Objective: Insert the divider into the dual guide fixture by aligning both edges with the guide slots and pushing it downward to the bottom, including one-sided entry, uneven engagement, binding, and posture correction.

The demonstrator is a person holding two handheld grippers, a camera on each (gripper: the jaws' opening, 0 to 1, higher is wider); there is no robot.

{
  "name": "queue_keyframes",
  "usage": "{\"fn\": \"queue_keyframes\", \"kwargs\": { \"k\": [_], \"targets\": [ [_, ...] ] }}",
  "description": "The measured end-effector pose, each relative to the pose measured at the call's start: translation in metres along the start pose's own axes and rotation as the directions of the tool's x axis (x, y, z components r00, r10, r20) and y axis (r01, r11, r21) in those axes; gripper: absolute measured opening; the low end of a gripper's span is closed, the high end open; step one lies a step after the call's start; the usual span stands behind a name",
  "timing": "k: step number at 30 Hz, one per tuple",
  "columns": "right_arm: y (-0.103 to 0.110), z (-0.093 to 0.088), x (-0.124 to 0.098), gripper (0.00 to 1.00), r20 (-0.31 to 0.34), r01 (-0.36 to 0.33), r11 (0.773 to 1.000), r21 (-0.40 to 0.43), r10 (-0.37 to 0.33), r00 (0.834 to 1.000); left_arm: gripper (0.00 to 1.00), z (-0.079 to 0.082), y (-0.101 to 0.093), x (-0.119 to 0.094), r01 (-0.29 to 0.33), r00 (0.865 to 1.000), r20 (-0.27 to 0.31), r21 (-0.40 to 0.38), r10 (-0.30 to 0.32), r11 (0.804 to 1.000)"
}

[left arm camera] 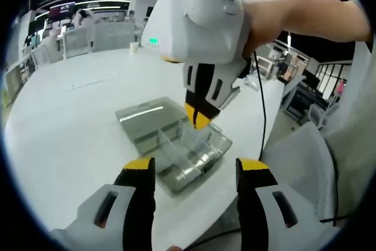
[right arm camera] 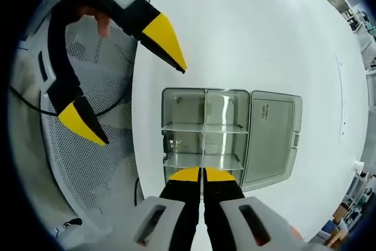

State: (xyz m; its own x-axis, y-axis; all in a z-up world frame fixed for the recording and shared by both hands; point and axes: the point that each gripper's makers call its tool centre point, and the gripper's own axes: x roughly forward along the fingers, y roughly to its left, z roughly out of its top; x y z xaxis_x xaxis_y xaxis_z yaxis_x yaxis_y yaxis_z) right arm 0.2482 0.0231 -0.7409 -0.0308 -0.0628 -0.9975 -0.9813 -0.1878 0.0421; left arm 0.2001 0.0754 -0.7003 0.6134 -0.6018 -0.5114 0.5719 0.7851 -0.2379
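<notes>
A clear plastic box (right arm camera: pixel 182 110) lies on the white table with its lid (right arm camera: pixel 270 136) folded open beside it. Clear cross walls split it into compartments. A thin clear divider (right arm camera: pixel 204 116) stands edge-on along the box's middle line. My right gripper (right arm camera: pixel 203 174) is shut on the divider's top edge, pointing straight down into the box. In the left gripper view the right gripper (left arm camera: pixel 197 120) comes down from above onto the box (left arm camera: pixel 182 145), beside the lid (left arm camera: pixel 141 114). My left gripper (left arm camera: pixel 196 164) is open, held short of the box, and holds nothing. In the right gripper view the left gripper (right arm camera: pixel 138 101) hovers beside the box.
The box sits close to the edge of the round white table (left arm camera: pixel 70 121). A white mesh chair (right arm camera: pixel 88 163) stands at that edge, with a black cable (left arm camera: pixel 262 116) hanging past it. A person's arm (left arm camera: pixel 299 13) holds the right gripper. Desks and chairs stand far behind.
</notes>
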Motion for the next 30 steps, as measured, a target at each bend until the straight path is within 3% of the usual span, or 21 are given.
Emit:
{"fn": "queue_keyframes", "kwargs": {
  "k": [30],
  "targets": [
    [0.001,0.003,0.014,0.0,-0.027,-0.017,1.0,-0.018,0.017,0.999,0.54,-0.003,0.002,-0.007,-0.014,1.0,-0.003,-0.016,0.014,1.0]
  ]
}}
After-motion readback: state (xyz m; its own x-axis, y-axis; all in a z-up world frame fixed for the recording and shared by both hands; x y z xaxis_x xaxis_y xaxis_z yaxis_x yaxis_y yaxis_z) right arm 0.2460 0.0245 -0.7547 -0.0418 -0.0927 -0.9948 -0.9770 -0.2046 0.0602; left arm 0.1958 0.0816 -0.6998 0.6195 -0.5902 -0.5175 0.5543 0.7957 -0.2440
